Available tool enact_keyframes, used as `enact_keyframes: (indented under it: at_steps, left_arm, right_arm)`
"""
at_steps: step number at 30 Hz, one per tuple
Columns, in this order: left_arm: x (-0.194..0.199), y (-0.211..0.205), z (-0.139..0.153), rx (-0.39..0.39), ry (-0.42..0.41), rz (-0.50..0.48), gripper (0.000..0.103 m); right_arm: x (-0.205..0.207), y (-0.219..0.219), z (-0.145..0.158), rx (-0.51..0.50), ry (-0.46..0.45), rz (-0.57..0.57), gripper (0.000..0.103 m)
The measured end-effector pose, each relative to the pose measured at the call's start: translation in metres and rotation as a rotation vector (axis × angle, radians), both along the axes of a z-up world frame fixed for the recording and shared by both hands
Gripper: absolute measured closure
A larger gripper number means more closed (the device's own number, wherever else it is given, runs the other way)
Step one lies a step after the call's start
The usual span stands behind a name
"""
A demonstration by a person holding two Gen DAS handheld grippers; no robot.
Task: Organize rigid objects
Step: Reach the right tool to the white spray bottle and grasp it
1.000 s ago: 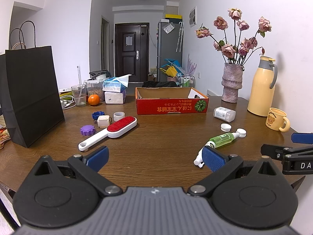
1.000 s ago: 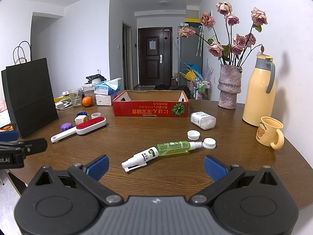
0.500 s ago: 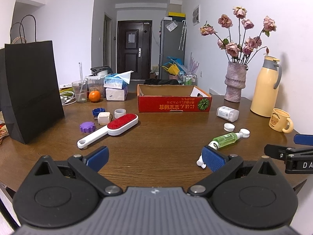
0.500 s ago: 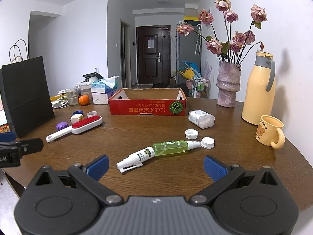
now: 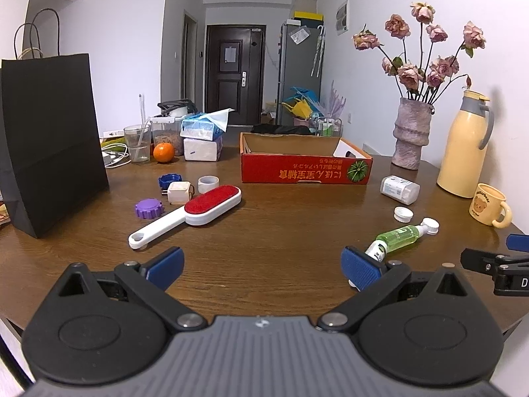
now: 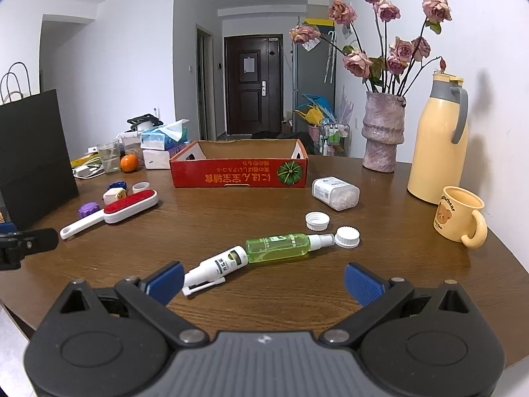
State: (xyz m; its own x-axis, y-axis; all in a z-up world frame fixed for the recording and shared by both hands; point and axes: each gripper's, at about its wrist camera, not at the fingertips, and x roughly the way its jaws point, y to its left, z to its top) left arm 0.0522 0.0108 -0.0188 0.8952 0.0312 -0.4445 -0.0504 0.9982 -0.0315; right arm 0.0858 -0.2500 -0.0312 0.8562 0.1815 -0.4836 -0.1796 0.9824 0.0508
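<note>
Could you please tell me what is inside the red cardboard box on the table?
The red box looks empty: only its bare inner walls show. Its floor is hidden behind the front wall, so flat items cannot be excluded.

My left gripper [image 5: 263, 266] and my right gripper [image 6: 263, 278] look alike: each has a grey ribbed centre plate with a small emblem at its top edge, flanked by two matt black housings with shallow round discs. Black link arms run forward from silver pivot screws to blue ribbed fingertips [image 6: 360, 283]. White lettering marks the black side of the right gripper.
</note>
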Motion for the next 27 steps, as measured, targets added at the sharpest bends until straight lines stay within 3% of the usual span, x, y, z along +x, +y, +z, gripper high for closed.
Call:
enact_keyframes:
  at_steps: [27]
  left_arm:
    - [0.072, 0.037, -0.029, -0.032, 0.100, 0.028, 0.000]
  right_arm:
    - [0.085, 0.045, -0.036, -0.041, 0.150, 0.050, 0.000]
